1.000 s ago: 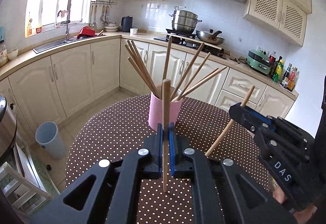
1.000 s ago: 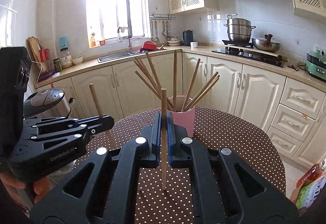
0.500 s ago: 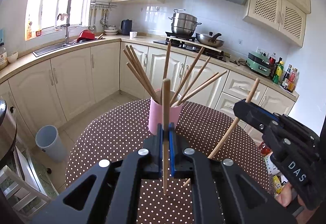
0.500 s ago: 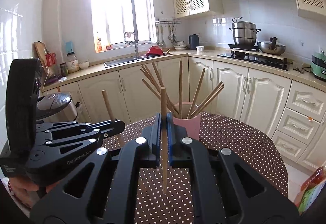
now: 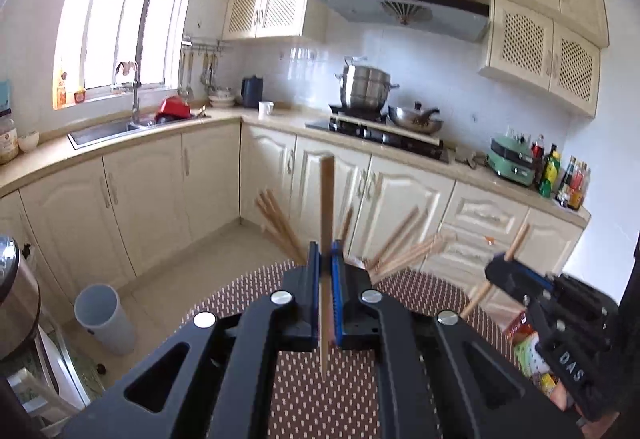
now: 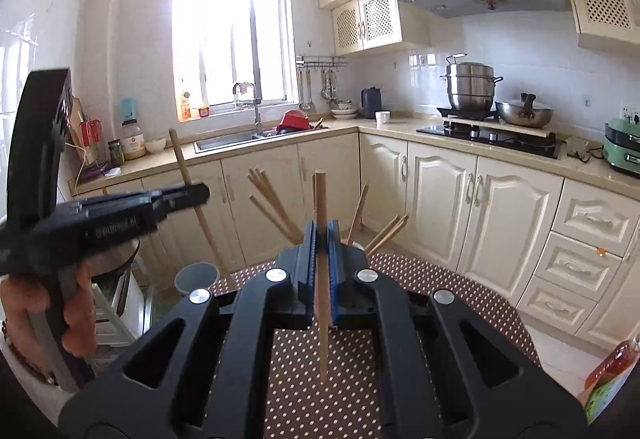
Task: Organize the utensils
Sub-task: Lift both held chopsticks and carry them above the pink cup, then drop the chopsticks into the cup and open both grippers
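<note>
My left gripper (image 5: 326, 259) is shut on a wooden chopstick (image 5: 327, 199) that stands upright between its blue pads. My right gripper (image 6: 322, 235) is shut on a second upright chopstick (image 6: 319, 195). Both hang above the round table with the brown dotted cloth (image 5: 320, 399). Several chopsticks (image 5: 280, 223) fan out of a pink cup just beyond the fingers; the cup itself is almost wholly hidden behind them. In the left wrist view the right gripper (image 5: 496, 273) shows at the right, and in the right wrist view the left gripper (image 6: 200, 193) shows at the left, held by a hand.
A grey bin (image 5: 104, 319) stands on the floor left of the table, next to a rice cooker (image 5: 16, 299). Snack packets (image 5: 528, 351) and a bottle (image 6: 612, 363) sit by the table's right edge. Cream cabinets and the counter run behind.
Both grippers have risen with their chopsticks, the left one more. The pink cup has dropped in the views and slid behind the fingers.
</note>
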A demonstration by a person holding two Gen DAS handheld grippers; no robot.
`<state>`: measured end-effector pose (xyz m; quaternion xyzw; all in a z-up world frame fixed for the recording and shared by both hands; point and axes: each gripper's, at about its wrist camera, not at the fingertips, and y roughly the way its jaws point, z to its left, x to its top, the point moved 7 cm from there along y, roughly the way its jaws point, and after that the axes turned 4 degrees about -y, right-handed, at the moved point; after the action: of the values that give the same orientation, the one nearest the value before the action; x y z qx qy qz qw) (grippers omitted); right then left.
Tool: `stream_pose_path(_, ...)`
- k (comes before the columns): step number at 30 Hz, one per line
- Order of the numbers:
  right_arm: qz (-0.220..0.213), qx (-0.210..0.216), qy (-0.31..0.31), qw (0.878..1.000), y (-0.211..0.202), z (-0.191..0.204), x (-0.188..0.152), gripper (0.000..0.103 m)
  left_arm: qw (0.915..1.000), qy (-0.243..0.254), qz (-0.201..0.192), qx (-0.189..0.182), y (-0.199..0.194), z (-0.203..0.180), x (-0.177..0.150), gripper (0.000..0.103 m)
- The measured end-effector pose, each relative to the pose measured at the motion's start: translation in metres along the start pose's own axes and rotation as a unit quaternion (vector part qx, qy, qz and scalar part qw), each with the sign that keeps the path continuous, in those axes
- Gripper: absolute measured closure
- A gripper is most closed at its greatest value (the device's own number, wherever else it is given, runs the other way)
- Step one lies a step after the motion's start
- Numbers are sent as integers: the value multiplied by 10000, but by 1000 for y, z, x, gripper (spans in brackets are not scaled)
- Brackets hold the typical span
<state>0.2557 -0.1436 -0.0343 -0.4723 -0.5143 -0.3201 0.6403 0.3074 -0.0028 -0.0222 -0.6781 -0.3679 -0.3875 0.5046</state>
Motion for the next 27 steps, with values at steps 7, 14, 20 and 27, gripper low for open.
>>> stream_pose_path(7, -211, 20, 28, 9998, 7, -10, 24, 97, 9987, -182, -459, -124, 9, -9, 45, 97)
stream_pose_path(14, -387, 47, 26, 9992, 14, -16, 44, 97, 9956, -113, -919, -140, 19, -27, 62, 97)
stream_pose_path(20, -480, 49, 26, 9988, 21, -19, 52, 97, 9936, -25, -1128, -82, 36, -39, 62, 97)
stream_pose_path(27, -565, 55, 19, 9984, 25, -17, 57, 97, 9916, 191, -1274, -76, 50, -48, 54, 97)
